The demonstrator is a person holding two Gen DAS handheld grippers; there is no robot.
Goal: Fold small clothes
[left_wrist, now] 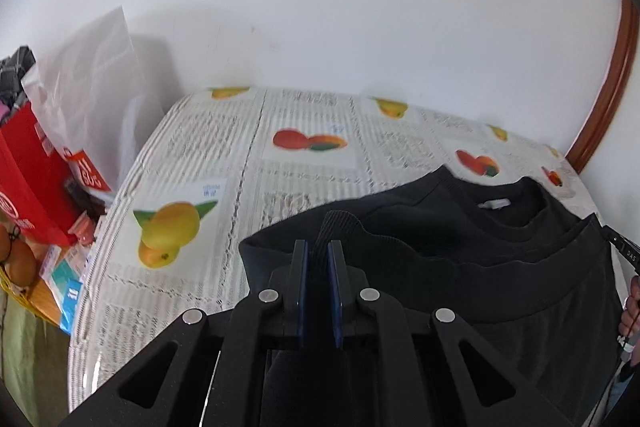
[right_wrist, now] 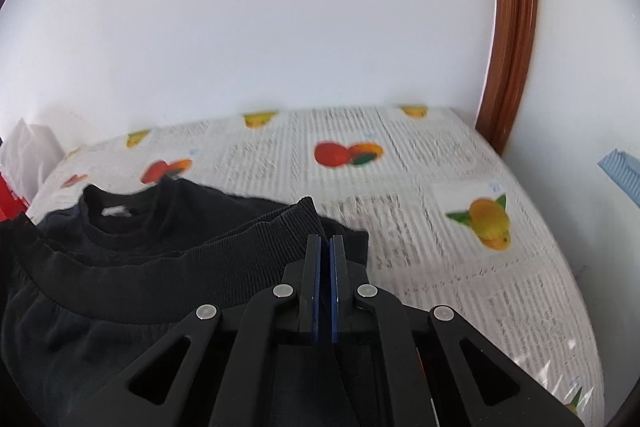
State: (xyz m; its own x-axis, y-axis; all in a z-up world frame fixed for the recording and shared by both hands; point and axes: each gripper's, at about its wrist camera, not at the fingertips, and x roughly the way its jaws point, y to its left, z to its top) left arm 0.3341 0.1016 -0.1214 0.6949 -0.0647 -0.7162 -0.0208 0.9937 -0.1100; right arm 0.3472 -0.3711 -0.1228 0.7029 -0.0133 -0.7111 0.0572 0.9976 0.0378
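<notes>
A black sweatshirt (left_wrist: 480, 247) (right_wrist: 120, 267) lies on a table covered with a fruit-print cloth (left_wrist: 280, 155) (right_wrist: 440, 167). Its collar with a white label (left_wrist: 496, 203) (right_wrist: 116, 213) faces the far wall. The ribbed hem (right_wrist: 160, 267) is raised and lies over the body, close to the collar. My left gripper (left_wrist: 319, 247) is shut on the left corner of the hem, with ribbed fabric showing between its pads. My right gripper (right_wrist: 325, 243) is shut on the right corner of the hem.
A red bag (left_wrist: 32, 179) and a white plastic bag (left_wrist: 92, 75) stand left of the table, with round brown fruit (left_wrist: 20, 263) below them. A wooden door frame (left_wrist: 612, 87) (right_wrist: 512, 27) rises at the right. A person's hand (left_wrist: 632, 303) shows at the right edge.
</notes>
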